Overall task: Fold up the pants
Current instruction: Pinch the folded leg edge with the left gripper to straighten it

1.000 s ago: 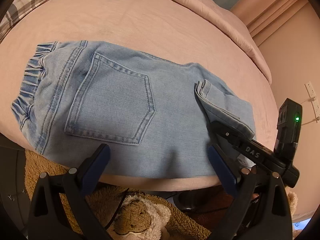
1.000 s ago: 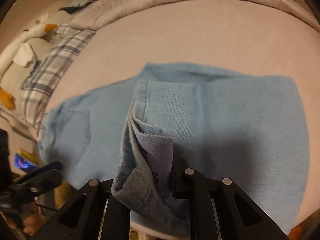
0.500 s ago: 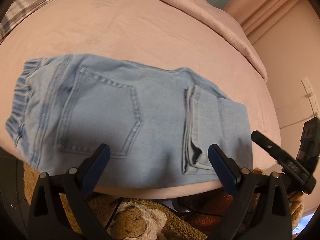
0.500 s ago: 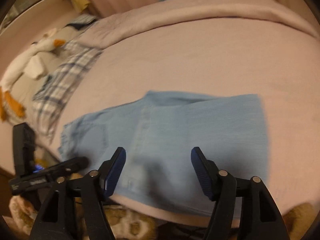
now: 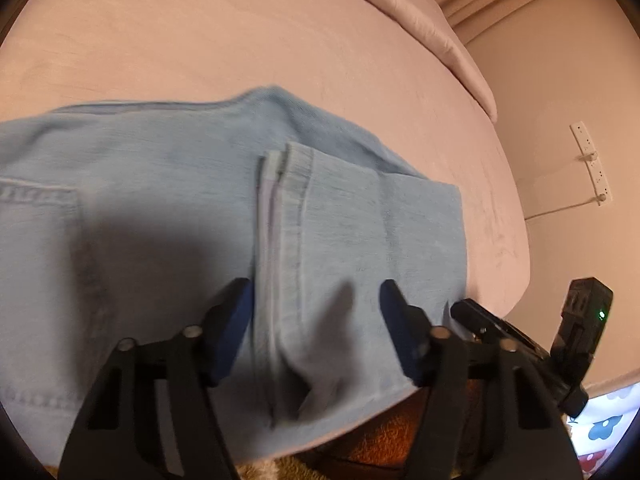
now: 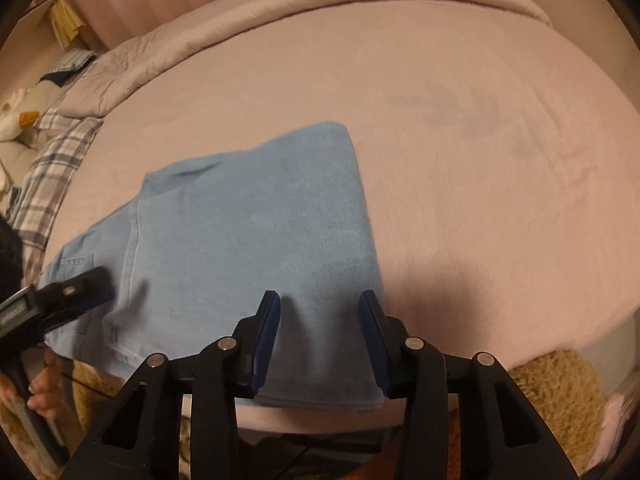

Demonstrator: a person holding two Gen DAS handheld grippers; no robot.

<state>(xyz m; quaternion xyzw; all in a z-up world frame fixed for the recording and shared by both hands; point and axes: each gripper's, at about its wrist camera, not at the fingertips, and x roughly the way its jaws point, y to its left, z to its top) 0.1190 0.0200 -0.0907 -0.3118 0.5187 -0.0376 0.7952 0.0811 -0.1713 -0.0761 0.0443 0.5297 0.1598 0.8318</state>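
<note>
One pair of pants, light blue denim, lies flat at the near edge of the bed, with the legs already doubled back over the seat so the hems end partway across it. A second ago the right gripper was clamped on those hems and carrying them over; it has since let go, and its jaws now stand apart, empty, low over the folded end of the pants nearest it. The left gripper has moved in from the waistband side and now hovers just over the hems, jaws wide and holding nothing. So the first fold looks finished, and both grippers seem to be lining up for a second fold across the pants. Count: one pair of pants, two grippers, one bed.
</note>
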